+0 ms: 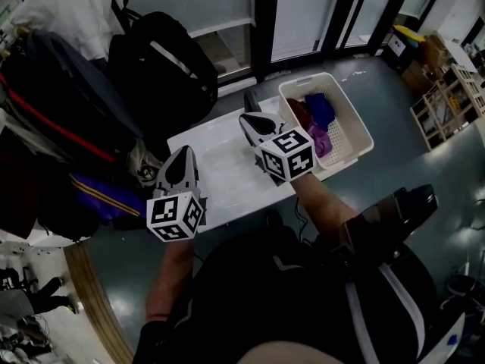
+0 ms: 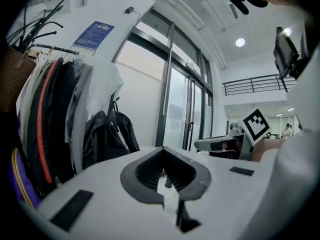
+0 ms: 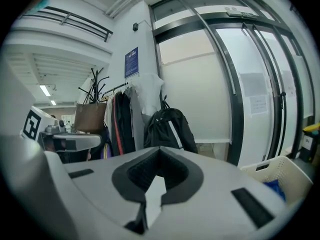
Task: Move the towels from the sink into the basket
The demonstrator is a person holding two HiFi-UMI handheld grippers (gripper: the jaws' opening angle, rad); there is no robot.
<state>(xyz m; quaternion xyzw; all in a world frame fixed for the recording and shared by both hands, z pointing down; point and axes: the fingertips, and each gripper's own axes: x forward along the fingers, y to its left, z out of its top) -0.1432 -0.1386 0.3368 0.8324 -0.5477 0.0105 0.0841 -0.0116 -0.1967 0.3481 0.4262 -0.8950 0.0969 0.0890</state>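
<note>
A white basket [image 1: 356, 127] stands on the floor right of the white sink [image 1: 220, 177]. In it lie a red towel [image 1: 298, 112], a blue towel [image 1: 322, 106] and a purple towel [image 1: 320, 139]. No towel shows in the sink. My left gripper [image 1: 184, 152] hovers over the sink's left edge, jaws together and nothing between them [image 2: 164, 150]. My right gripper [image 1: 250, 101] hangs over the sink's far right part beside the basket, also shut and holding nothing [image 3: 159, 149]. In the right gripper view the basket's rim [image 3: 280, 170] and a bit of blue towel [image 3: 276, 188] sit at lower right.
A black backpack [image 1: 163, 59] leans behind the sink, below hanging coats and bags [image 1: 45, 105] at left. Glass doors [image 1: 303, 6] run along the back. A wooden rack [image 1: 447, 101] stands far right. A black bag [image 1: 394, 211] hangs at the person's right side.
</note>
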